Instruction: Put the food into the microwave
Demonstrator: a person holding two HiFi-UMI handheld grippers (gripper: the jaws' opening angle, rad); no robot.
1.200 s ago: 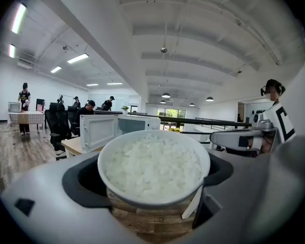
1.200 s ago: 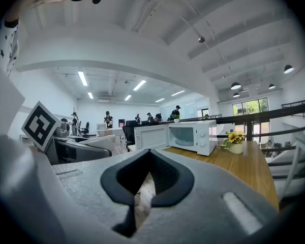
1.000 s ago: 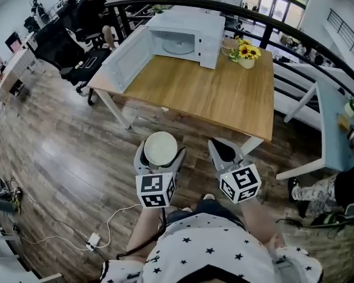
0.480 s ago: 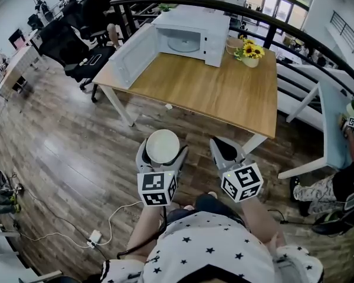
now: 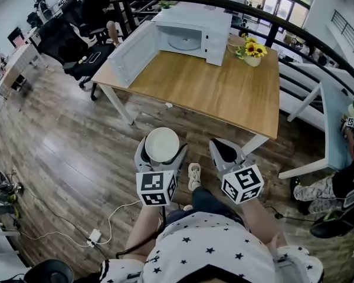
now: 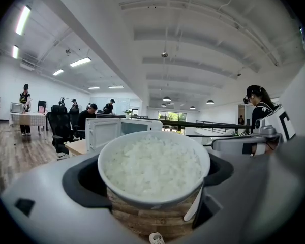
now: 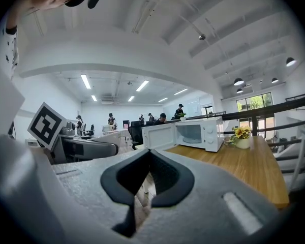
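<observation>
L gripper (image 5: 161, 151) jaws pinching bowl of rice (image 6: 153, 168), R gripper (image 7: 149, 155) jaws pressed together, empty, microwave (image 5: 215, 31) door open on wooden table (image 5: 224, 96)

Left tongs (image 5: 160, 150) clamped round rice bowl (image 6: 153, 166); right tongs (image 5: 223, 151) closed, empty, alongside.

White shirt (image 5: 207, 245) with black stars

Microwave (image 5: 192, 31) cavity stands open and unblocked. Its door (image 5: 130, 55) juts out to the left. A flower pot (image 5: 252, 55) sits just right of the microwave. In front of it the wooden table (image 5: 224, 96) is bare.
</observation>
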